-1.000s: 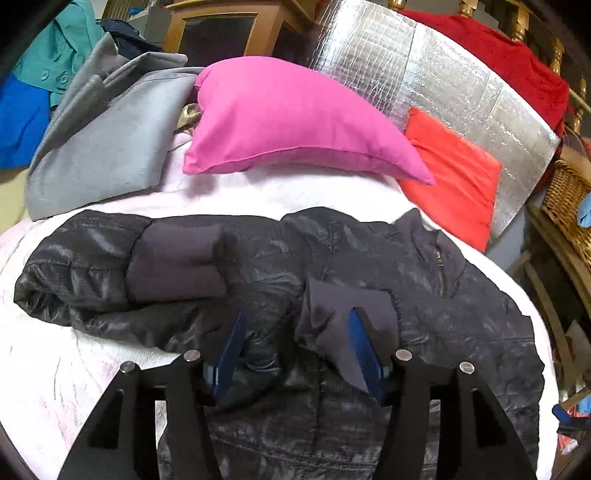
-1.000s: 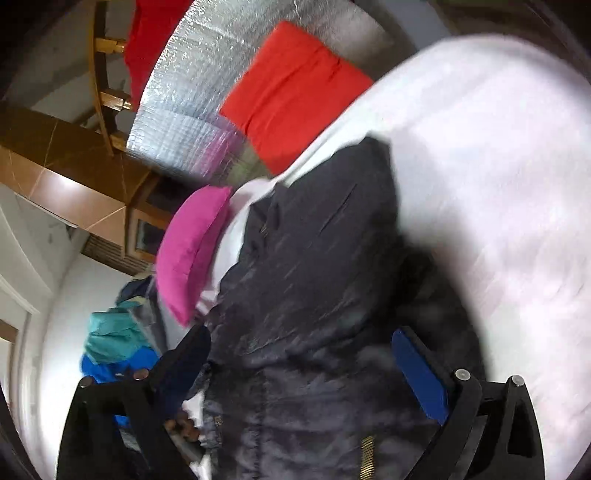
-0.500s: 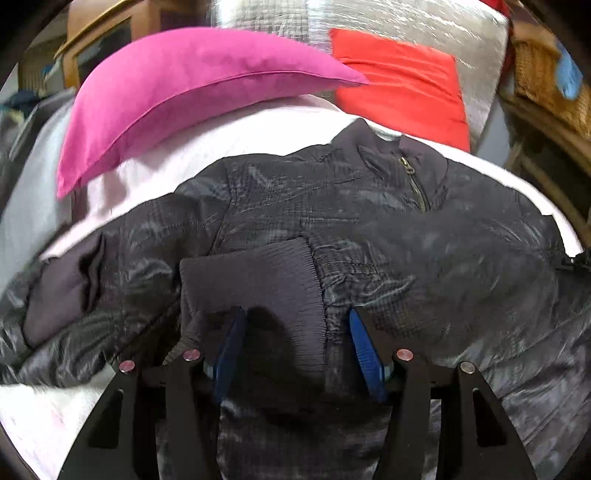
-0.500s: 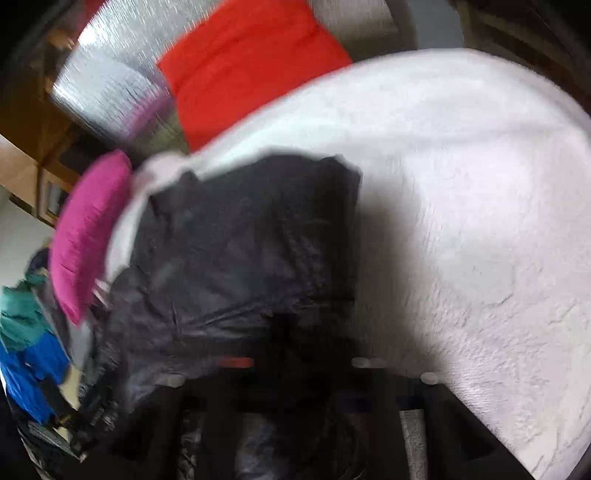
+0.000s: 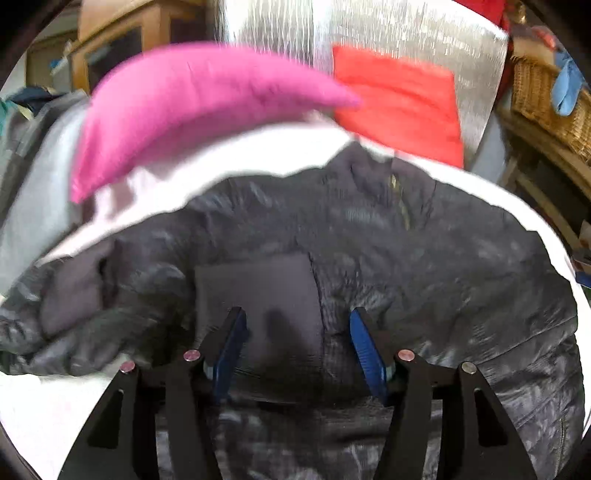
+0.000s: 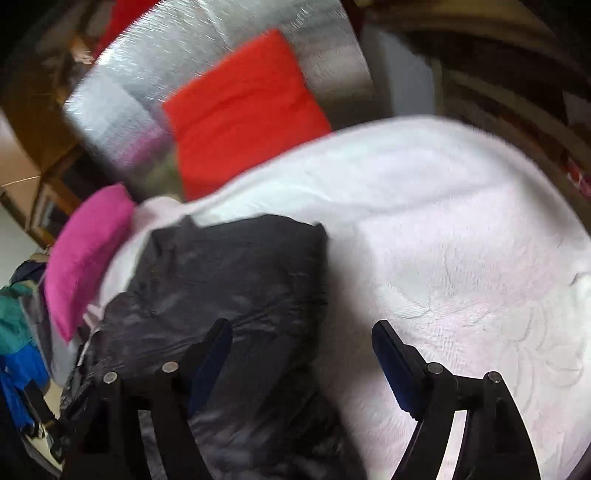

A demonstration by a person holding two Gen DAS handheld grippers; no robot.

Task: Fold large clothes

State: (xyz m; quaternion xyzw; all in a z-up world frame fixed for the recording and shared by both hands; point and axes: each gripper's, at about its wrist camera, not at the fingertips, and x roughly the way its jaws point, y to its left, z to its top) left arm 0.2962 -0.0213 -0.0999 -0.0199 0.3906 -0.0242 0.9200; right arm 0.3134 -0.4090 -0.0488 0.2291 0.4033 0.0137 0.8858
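While the left gripper (image 5: 295, 332) is hovering over the knit cuff (image 5: 258, 295) of the folded-in sleeve, its jaws are standing parted on either side of that cuff with no clear pinch showing, so I'm reading them as released. On the other side, the right gripper (image 6: 301, 347) is sitting at the jacket's side edge, one finger over the dark fabric and the other over the bare bed cover (image 6: 461, 229); its jaws have just been opening and nothing is caught between them. Just beyond both, the black puffer jacket (image 5: 424, 266) is lying flat on the bed, zipper up, collar pointing away toward the pillows, and both sleeves are looking tucked across the body. Judging by that, the sleeve-fold step is wrapping up. Next move is probably calling for both grippers to be taking the hem or one side and bringing it over the body; slick padded fabric is likely slipping, so a deep bite is needed. Farther back, a pink pillow (image 5: 192, 107), a red cushion (image 5: 399, 107) and a silver foil panel (image 5: 406, 33) are leaning at the head of the bed.
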